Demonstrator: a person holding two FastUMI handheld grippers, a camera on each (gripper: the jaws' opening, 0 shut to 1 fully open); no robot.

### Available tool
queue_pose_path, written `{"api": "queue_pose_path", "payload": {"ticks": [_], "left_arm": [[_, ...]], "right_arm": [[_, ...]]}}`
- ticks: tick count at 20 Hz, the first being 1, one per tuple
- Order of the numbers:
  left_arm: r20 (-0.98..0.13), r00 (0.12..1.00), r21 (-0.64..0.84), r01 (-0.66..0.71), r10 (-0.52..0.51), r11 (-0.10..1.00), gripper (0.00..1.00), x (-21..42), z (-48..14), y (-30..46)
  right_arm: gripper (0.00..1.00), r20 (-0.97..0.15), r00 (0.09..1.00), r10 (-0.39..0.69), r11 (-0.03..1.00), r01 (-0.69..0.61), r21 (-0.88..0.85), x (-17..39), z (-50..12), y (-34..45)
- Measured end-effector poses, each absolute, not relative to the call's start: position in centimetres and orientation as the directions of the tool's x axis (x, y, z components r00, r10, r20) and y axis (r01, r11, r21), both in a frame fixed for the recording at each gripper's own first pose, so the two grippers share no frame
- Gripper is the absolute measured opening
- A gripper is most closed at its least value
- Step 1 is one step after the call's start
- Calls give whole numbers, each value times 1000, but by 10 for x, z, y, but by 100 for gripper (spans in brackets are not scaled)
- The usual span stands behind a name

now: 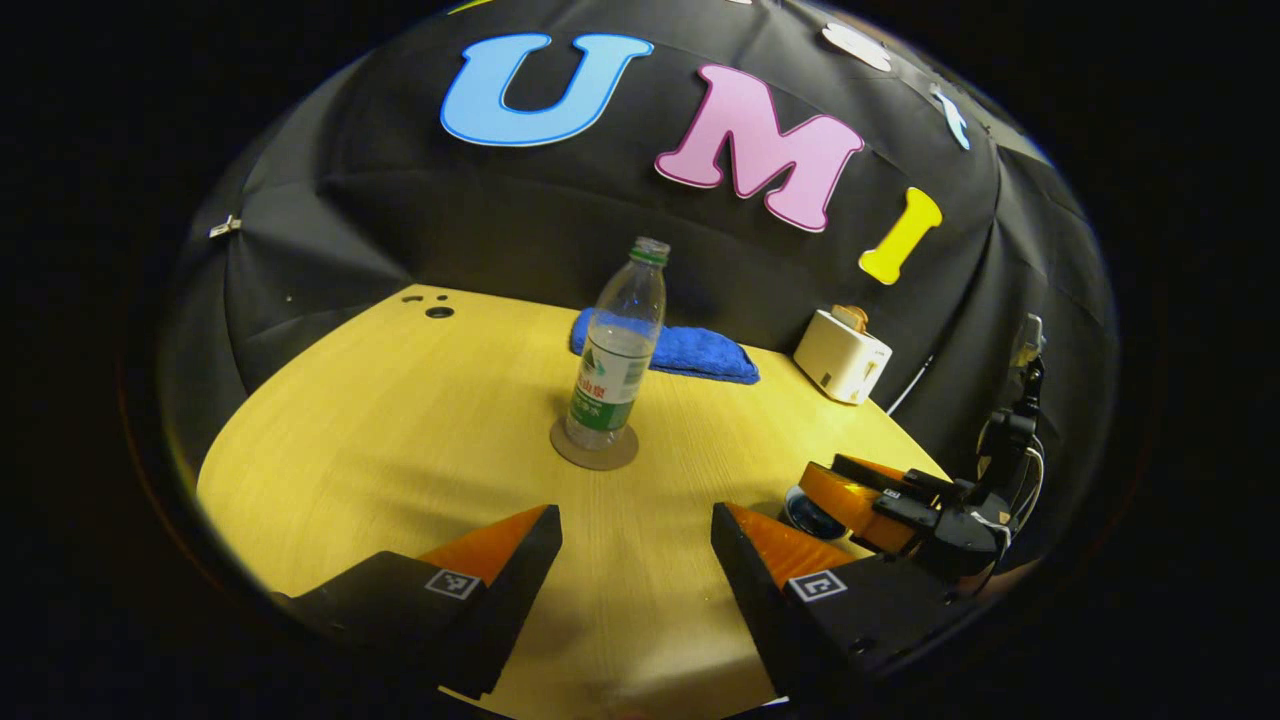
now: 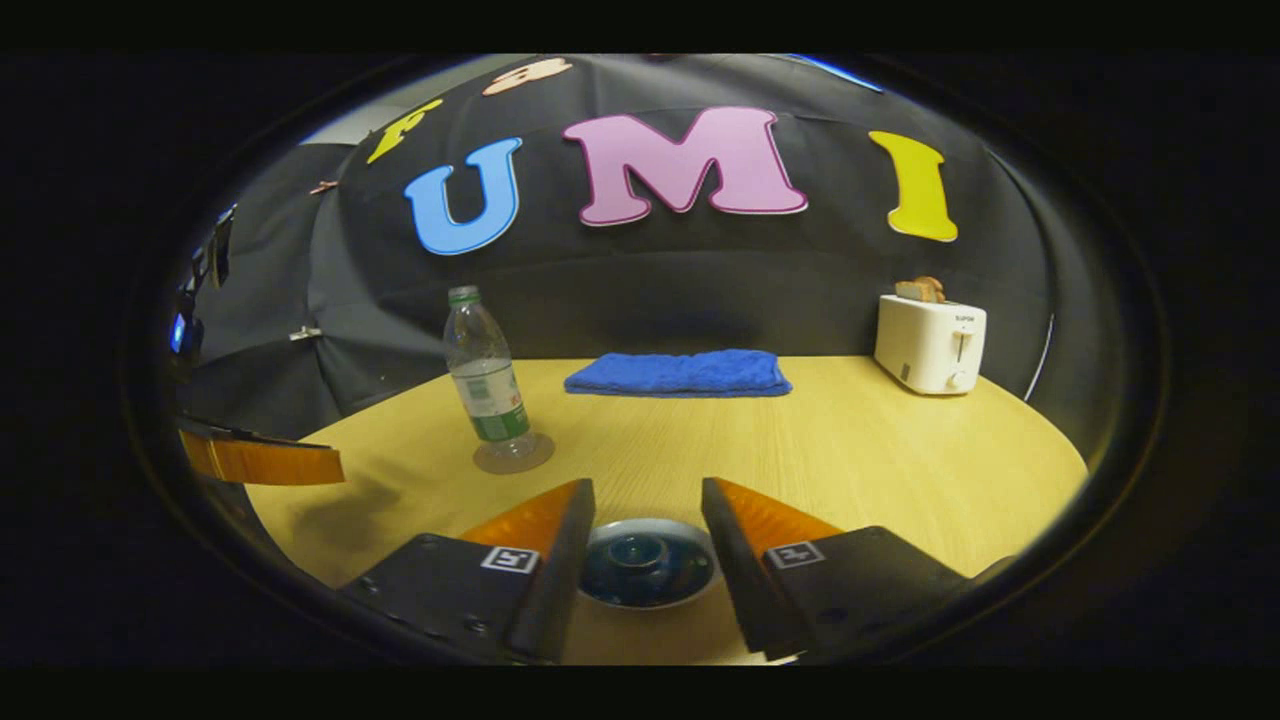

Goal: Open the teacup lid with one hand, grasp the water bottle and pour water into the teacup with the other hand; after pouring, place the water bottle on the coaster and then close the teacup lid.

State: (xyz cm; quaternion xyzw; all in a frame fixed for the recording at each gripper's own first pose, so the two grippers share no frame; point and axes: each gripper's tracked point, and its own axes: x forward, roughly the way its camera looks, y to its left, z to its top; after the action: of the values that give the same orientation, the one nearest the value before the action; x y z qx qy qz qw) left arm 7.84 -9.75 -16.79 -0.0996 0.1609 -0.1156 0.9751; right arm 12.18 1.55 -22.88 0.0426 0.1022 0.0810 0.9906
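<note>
A clear plastic water bottle with a green cap and green-and-white label [image 1: 614, 352] stands upright on a round brown coaster [image 1: 594, 446] in the middle of the pale yellow wooden surface [image 1: 400, 420]. All places below are given from this bottle.

Behind the bottle, near the black cloth wall, lies a folded blue towel [image 1: 690, 352]. Farther along the same back edge, beyond the towel, stands a white toaster with a slice of bread in its slot [image 1: 841, 354].

In the left gripper view, the left hand-held gripper [image 1: 636, 535] hangs on the near side of the bottle, well apart from it, its black and orange fingers spread wide with only bare surface between them: released, grasping nothing.

In the right gripper view, the right hand-held gripper [image 2: 642, 520] sits near the front edge, to the side of the bottle towards the toaster. Its fingers are parted and stand on either side of a round dark blue teacup lid with a central knob [image 2: 645, 562], which rests on a pale rim below. The fingers are just beside the lid; whether they touch it I cannot tell, and they do not appear clenched on it.

The left gripper view also shows the right hand-held gripper farther off, above the dark blue teacup.
</note>
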Motion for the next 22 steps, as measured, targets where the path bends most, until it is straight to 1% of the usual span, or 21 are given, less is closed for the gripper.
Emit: {"api": "queue_pose_path", "payload": {"ticks": [1, 2, 3, 4, 8, 9, 10, 12, 13, 15, 17, 18, 20, 22], "left_arm": [[-279, 930, -234, 177, -241, 956, 96, 78, -156, -96], [-267, 938, -233, 160, -221, 959, 96, 77, -144, -94], [-256, 947, -227, 135, -193, 964, 96, 76, -132, -91], [-244, 955, -219, 114, -167, 969, 96, 74, -119, -89], [-165, 981, -190, 70, -102, 979, 95, 63, -60, -95], [-148, 985, -181, 57, -85, 982, 92, 60, -46, -97], [-134, 989, -175, 33, -57, 984, 96, 58, -34, -97], [-127, 991, -181, -65, 42, 981, 96, 48, -16, -94], [-130, 989, -184, -99, 75, 978, 96, 38, -11, -99], [-107, 986, -148, -145, 130, 978, 96, 20, -1, -106], [-77, 982, -93, -179, 172, 979, 96, 1, 5, -108], [-71, 985, -84, -165, 159, 983, 96, -6, 5, -114], [-107, 991, -91, -94, 84, 991, 95, -18, -3, -133], [-134, 991, -71, -28, 18, 997, 95, -22, -11, -135]], "right_arm": [[72, -192, 967, 169, 983, -150, 109, 123, -218, 13], [90, -186, 968, 170, 982, -150, 117, 120, -207, 11], [93, -178, 970, 167, 982, -148, 116, 117, -195, 7], [99, -172, 971, 166, 983, -149, 107, 115, -180, 2], [99, -176, 974, 144, 989, -139, 43, 91, -128, -28], [99, -165, 977, 135, 991, -131, 34, 84, -111, -38], [99, -154, 980, 125, 992, -123, 24, 77, -96, -47], [99, -135, 984, 118, 993, -119, 7, 63, -72, -58], [98, -132, 984, 118, 993, -119, 0, 56, -62, -60], [98, -124, 986, 115, 993, -116, 5, 39, -47, -62], [98, -100, 991, 91, 996, -89, 18, 24, -31, -63], [99, -91, 993, 73, 997, -72, 24, 16, -27, -63], [98, -106, 993, 50, 998, -45, 43, 5, -26, -59], [99, -121, 992, 38, 999, -33, 41, -2, -26, -55]]}}
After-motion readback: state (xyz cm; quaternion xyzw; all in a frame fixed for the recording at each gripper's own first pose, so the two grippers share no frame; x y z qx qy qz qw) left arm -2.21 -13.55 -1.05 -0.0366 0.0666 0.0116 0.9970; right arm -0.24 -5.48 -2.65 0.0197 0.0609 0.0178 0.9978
